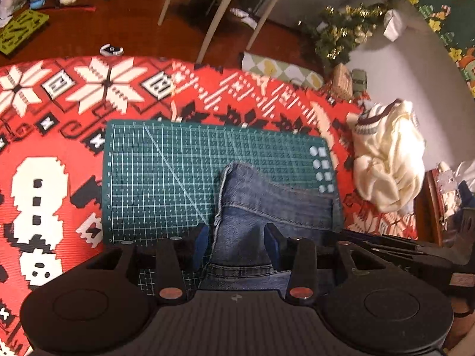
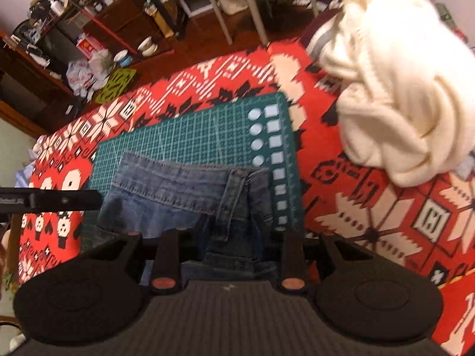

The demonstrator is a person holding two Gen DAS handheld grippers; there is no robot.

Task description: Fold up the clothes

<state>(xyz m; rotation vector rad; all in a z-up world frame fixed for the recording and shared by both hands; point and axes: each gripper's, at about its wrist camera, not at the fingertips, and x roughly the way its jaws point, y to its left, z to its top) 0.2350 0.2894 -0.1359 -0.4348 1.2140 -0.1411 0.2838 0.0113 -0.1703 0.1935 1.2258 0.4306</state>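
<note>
Folded blue jeans (image 1: 267, 195) lie on a green cutting mat (image 1: 166, 163), toward its right side. My left gripper (image 1: 237, 234) hovers over the jeans' left edge. Its blue pads (image 1: 203, 237) stand apart with denim between them and do not press on it. In the right wrist view the jeans (image 2: 178, 190) show a hem band and a fly seam on the mat (image 2: 207, 130). My right gripper (image 2: 231, 234) is open low over the near right part of the denim, its fingertips dark and hard to make out.
A crumpled cream sweater (image 1: 386, 160) (image 2: 400, 89) lies right of the mat on the red patterned tablecloth (image 1: 59, 118) (image 2: 386, 207). Beyond the table's far edge are chair legs (image 1: 213, 26), a small decorated tree (image 1: 341, 32) and floor clutter (image 2: 89, 71).
</note>
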